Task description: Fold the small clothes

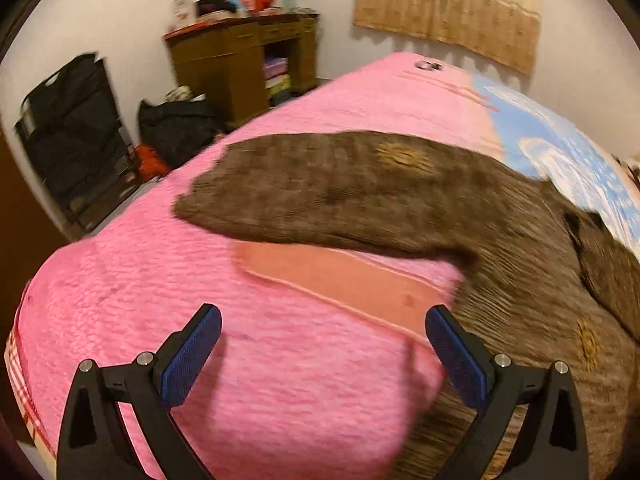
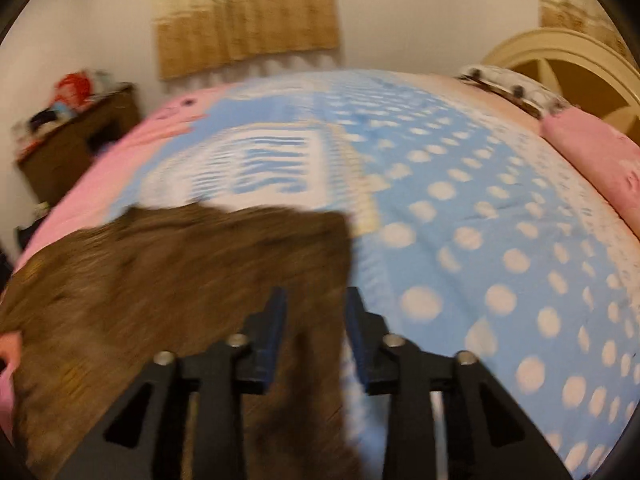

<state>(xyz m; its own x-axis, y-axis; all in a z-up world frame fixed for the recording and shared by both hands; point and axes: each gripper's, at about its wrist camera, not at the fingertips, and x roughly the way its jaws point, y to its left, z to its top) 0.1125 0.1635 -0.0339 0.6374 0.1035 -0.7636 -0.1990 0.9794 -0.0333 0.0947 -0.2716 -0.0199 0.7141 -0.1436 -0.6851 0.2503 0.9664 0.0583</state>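
Note:
A brown knitted garment (image 1: 400, 196) with tan patches lies spread on the bed, one sleeve stretched out to the left. My left gripper (image 1: 322, 322) is open and empty, held above the pink bedspread (image 1: 200, 320) just left of the garment's body. In the right wrist view the garment (image 2: 160, 272) is blurred. My right gripper (image 2: 316, 300) has its fingers (image 2: 276, 320) narrowly apart, with a fold of the brown fabric (image 2: 316, 360) running between them. I cannot tell whether they clamp it.
The bed carries a pink and blue dotted cover (image 2: 480, 240), a pink pillow (image 2: 600, 160) and a cream headboard (image 2: 560, 60) at the right. A wooden dresser (image 1: 240, 60), black bags (image 1: 172, 124) and a black rack (image 1: 76, 136) stand beyond the bed's left edge.

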